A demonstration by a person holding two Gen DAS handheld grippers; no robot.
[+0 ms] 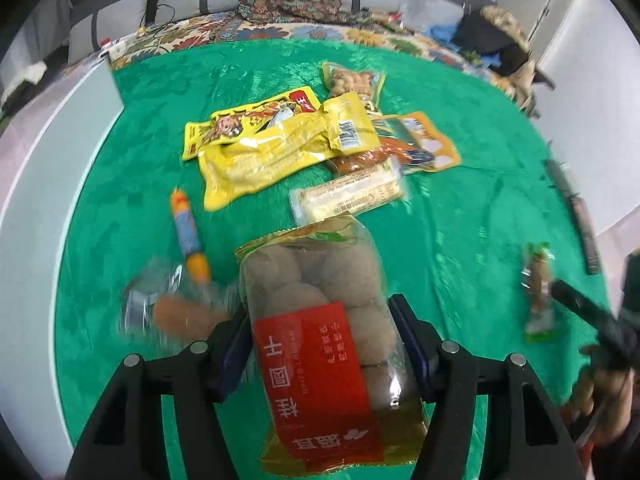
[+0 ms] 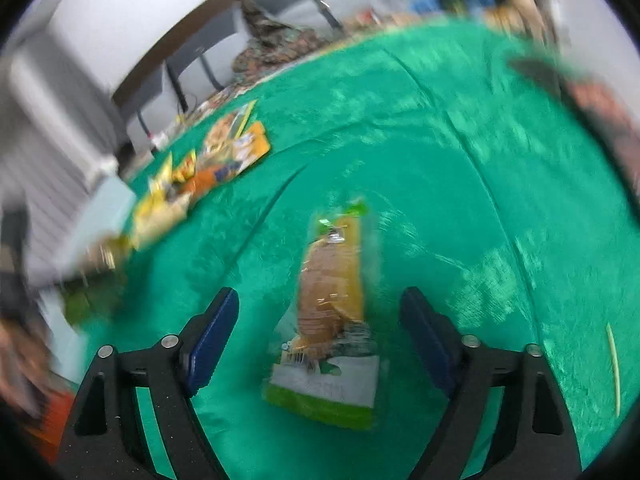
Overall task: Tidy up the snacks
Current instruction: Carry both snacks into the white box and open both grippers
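My left gripper (image 1: 320,320) is shut on a clear bag of round brown cakes with a red label (image 1: 320,344), held above the green cloth (image 1: 460,220). Ahead lies a pile of snacks: two yellow packs (image 1: 280,144), an orange pack (image 1: 416,140), a peanut pack (image 1: 354,80) and a pale bar (image 1: 348,196). A sausage stick (image 1: 188,236) and a blurred clear-wrapped snack (image 1: 176,308) lie at the left. My right gripper (image 2: 320,316) is open around a green-and-white pack of brown biscuits (image 2: 332,312) lying on the cloth; the same pack shows in the left wrist view (image 1: 538,292).
The snack pile shows blurred at the left in the right wrist view (image 2: 200,176). A white box edge (image 1: 60,128) borders the cloth on the left. A dark strip (image 1: 576,208) lies at the right edge. A floral cloth and clutter (image 1: 304,4) lie behind.
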